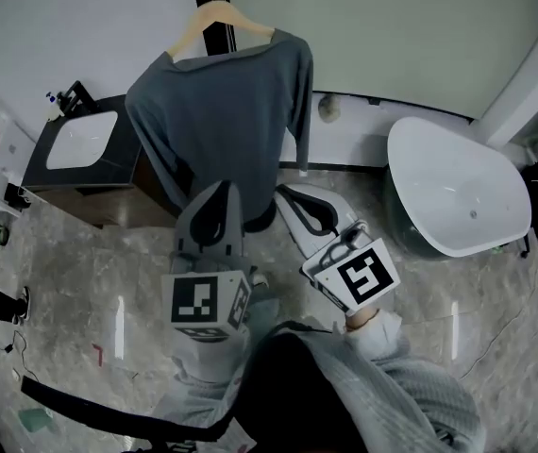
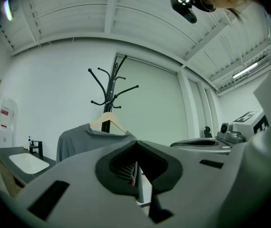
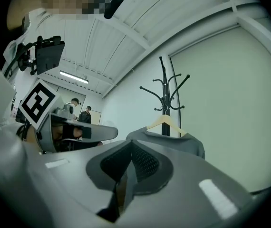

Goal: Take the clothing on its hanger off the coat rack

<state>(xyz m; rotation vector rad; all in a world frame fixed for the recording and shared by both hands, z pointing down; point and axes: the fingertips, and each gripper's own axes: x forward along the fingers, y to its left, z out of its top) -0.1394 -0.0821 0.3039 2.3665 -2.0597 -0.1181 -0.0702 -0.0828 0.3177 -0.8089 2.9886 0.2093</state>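
Closed gripper (image 2: 136, 147), hung grey top (image 2: 76, 141) beyond

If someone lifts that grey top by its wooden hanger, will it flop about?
Probably floppy: the grey top hangs in soft folds. It looks thin, so likely light. The wooden hanger seems rigid, so should keep the shoulders spread.
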